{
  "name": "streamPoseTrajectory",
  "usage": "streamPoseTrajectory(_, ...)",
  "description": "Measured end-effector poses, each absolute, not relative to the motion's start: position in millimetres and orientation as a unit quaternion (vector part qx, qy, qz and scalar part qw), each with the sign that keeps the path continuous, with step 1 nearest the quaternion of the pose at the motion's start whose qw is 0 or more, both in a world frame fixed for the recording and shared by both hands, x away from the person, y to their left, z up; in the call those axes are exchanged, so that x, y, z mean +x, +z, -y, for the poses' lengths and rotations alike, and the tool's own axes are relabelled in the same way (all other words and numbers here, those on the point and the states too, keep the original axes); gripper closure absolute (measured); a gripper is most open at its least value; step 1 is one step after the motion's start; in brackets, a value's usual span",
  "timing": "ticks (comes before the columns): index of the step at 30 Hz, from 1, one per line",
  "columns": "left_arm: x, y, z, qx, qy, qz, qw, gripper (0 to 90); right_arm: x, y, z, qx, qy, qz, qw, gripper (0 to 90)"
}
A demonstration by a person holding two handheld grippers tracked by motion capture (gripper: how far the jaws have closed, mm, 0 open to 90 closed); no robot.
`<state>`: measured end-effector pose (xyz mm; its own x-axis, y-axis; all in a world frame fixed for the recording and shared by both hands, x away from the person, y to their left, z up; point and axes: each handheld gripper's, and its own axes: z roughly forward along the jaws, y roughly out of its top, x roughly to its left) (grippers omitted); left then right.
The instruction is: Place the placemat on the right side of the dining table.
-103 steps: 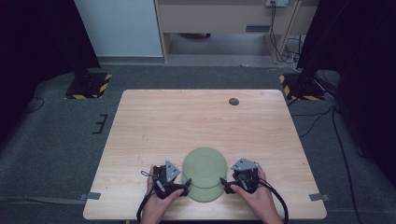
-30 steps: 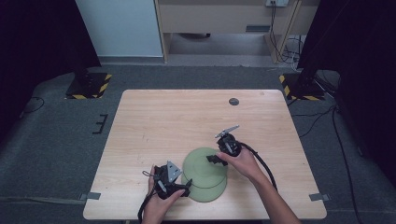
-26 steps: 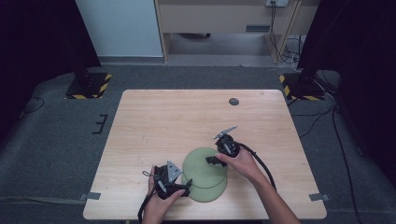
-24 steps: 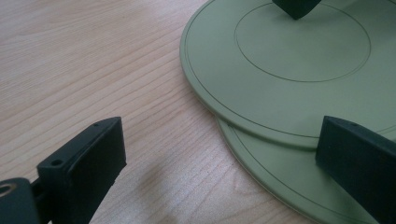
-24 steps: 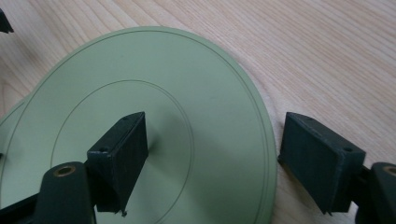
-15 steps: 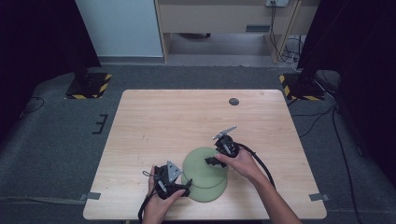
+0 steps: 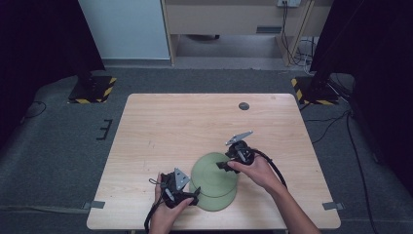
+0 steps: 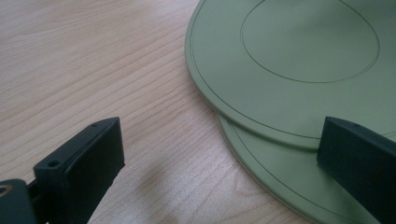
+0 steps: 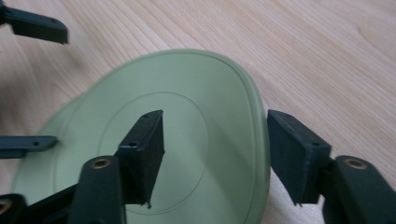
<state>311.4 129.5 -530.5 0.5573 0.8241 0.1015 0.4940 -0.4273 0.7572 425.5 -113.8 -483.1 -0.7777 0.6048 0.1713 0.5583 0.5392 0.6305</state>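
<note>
Since the earlier frame, my right gripper (image 7: 225,165) has tilted the upper round pale-green plastic plate (image 7: 213,171) off the lower matching plate (image 7: 220,201).
Right jaws have just been closing, half-open, straddling the raised rim; I cannot tell whether the pads press it. My left gripper (image 7: 195,196) sits wide open by the stack on the light wooden table (image 7: 185,122).

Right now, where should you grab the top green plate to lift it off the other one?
Grab the top plate by its thin rim on the right, where the right gripper already has one jaw over the plate and one outside the edge. The plate is flat and wide, so only the rim fits between the jaws. It overlaps the bottom plate.
</note>
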Motion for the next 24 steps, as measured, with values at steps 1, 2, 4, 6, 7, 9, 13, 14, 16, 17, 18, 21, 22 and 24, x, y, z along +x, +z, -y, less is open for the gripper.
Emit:
streamPoseTrajectory(1,311.3,-530.5,-129.4,0.811,0.237,-0.406,0.348,0.3,424.3,-481.0,114.5,0.330,0.352,-0.875,0.033,42.2)
streamPoseTrajectory(2,311.3,-530.5,-129.3,0.811,0.238,-0.406,0.348,0.2,423.1,-479.2,115.1,0.328,0.357,-0.874,0.030,43.8)
streamPoseTrajectory(4,311.4,-530.5,-129.4,0.811,0.237,-0.406,0.348,0.2,421.0,-477.0,115.6,0.324,0.362,-0.874,0.027,47.3)
streamPoseTrajectory(6,311.2,-530.4,-129.2,0.811,0.238,-0.406,0.347,0.2,419.6,-476.7,115.5,0.320,0.362,-0.876,0.022,50.8)
streamPoseTrajectory(7,311.2,-530.4,-129.2,0.811,0.238,-0.406,0.347,0.3,418.8,-476.9,115.0,0.316,0.360,-0.878,0.016,51.8)
streamPoseTrajectory(9,311.3,-530.4,-129.2,0.811,0.238,-0.406,0.347,0.3,418.4,-477.6,114.2,0.309,0.356,-0.882,0.019,55.6)
streamPoseTrajectory(13,311.1,-530.4,-129.1,0.811,0.238,-0.406,0.347,0.3,420.0,-479.8,115.0,0.311,0.342,-0.886,0.024,61.8)
streamPoseTrajectory(14,311.1,-530.3,-129.2,0.812,0.238,-0.406,0.347,0.3,420.6,-480.2,115.1,0.311,0.338,-0.888,0.027,64.4)
streamPoseTrajectory(16,311.2,-530.4,-129.2,0.811,0.238,-0.406,0.347,0.3,421.7,-479.4,115.4,0.311,0.338,-0.888,0.032,69.9)
streamPoseTrajectory(17,311.3,-530.4,-129.2,0.811,0.238,-0.406,0.347,0.3,422.0,-479.1,115.3,0.311,0.337,-0.888,0.032,72.5)
streamPoseTrajectory(18,311.2,-530.3,-129.2,0.811,0.238,-0.406,0.347,0.3,422.1,-478.8,115.1,0.311,0.335,-0.889,0.035,75.5)
streamPoseTrajectory(21,311.0,-530.2,-129.1,0.812,0.239,-0.405,0.346,0.3,423.0,-477.9,115.0,0.312,0.332,-0.889,0.037,82.0)
streamPoseTrajectory(22,311.0,-530.3,-129.0,0.811,0.239,-0.405,0.347,0.3,423.2,-477.7,115.2,0.314,0.332,-0.889,0.036,83.3)
streamPoseTrajectory(24,310.8,-530.3,-129.0,0.811,0.239,-0.405,0.346,0.4,423.8,-477.4,115.9,0.315,0.332,-0.888,0.035,84.9)
